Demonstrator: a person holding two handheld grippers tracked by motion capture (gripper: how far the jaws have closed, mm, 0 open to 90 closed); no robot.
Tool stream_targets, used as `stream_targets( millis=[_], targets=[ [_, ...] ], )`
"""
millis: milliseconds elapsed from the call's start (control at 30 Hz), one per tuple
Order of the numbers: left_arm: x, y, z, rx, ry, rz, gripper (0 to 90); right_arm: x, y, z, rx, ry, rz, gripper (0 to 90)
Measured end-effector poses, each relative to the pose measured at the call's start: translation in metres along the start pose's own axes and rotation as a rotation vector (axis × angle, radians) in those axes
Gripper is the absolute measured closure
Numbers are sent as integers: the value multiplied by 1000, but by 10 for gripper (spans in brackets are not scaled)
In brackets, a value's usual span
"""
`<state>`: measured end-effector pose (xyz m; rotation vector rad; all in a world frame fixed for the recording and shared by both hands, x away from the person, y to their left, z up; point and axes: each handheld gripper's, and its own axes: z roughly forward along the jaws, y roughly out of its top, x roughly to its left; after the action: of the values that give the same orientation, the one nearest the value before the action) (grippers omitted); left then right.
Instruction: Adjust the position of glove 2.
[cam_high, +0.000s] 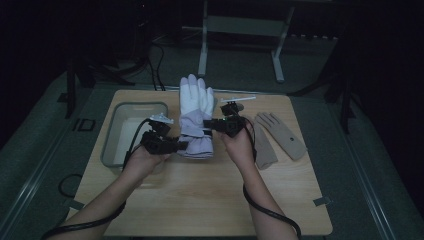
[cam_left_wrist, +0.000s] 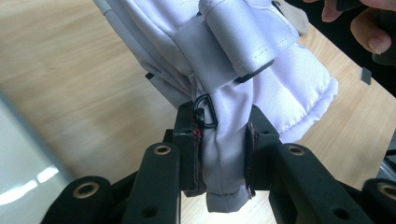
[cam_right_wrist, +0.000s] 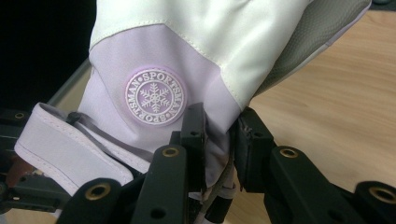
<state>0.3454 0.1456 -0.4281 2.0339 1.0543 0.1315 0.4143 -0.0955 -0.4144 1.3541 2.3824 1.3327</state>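
While two hands hold one gripper each, a single white and lilac ski glove (cam_high: 196, 116) hangs between them, lifted above the wooden tabletop (cam_high: 200, 195). The left gripper (cam_left_wrist: 223, 154) has its jaws pinching a fold of the glove's lilac cuff, the cloth bunched between the pads. A small black clip (cam_left_wrist: 205, 111) on the glove sits just above those jaws. The right gripper (cam_right_wrist: 219, 140) has its jaws pinching the opposite edge of the glove, just below a round snowflake badge (cam_right_wrist: 154, 96). In the high view the glove's white fingers point away from the person, beyond both sets of jaws. There are two more gloves, both tan (cam_high: 282, 134), lying flat on the tabletop beyond the right gripper's far side. One clear plastic bin (cam_high: 116, 131) stands on the tabletop just outside the left gripper. I cannot tell what, if anything, lies in it.
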Motion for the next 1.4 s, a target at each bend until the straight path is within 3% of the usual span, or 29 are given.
stream_targets(
  millis=[433, 533, 967, 1133, 1400],
  targets=[
    [35, -8, -43, 3, 51, -41, 719, 39, 28, 32, 0, 41, -38, 757],
    [49, -16, -53, 11, 66, -69, 719, 54, 35, 54, 32, 54, -69, 757],
    [89, -44, -87, 25, 122, -133, 719, 96, 49, 107, 78, 94, -111, 756],
    [105, -55, -91, 45, 133, -160, 720, 109, 50, 128, 110, 90, -129, 757],
    [120, -73, -73, 111, 131, -195, 719, 108, 34, 159, 182, 59, -116, 756]
  ],
)
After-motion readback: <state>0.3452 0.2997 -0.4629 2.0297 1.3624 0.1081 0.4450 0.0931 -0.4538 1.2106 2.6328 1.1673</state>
